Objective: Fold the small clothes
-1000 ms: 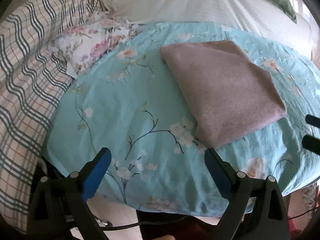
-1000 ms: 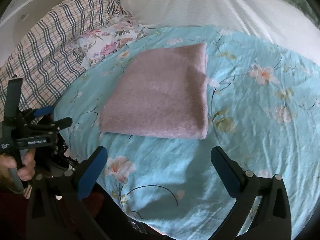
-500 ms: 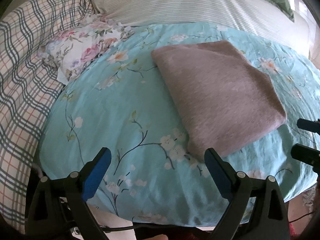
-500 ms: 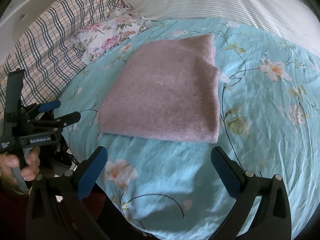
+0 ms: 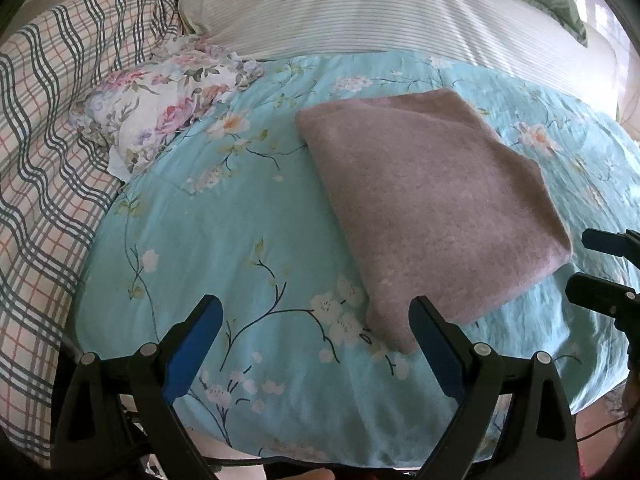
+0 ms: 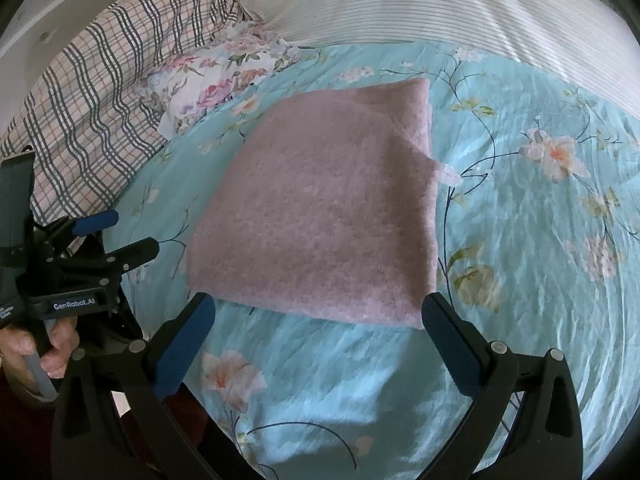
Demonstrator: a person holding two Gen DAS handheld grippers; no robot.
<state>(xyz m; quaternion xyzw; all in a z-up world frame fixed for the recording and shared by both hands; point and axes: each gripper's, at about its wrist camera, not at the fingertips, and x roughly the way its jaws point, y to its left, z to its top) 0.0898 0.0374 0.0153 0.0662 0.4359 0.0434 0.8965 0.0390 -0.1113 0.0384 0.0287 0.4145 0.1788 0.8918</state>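
Pink folded cloth [image 5: 432,216] is lying flat on the teal floral bedspread [image 5: 224,240]. Left gripper [image 5: 316,336] and right gripper [image 6: 320,320] both have jaws wide open, holding nothing.

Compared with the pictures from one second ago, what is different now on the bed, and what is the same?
Both grippers came nearer to the folded pink cloth. The left gripper and right gripper are both open and hold nothing, as before. The cloth stayed folded in the same place on the turquoise floral cover; nothing was taken or released.
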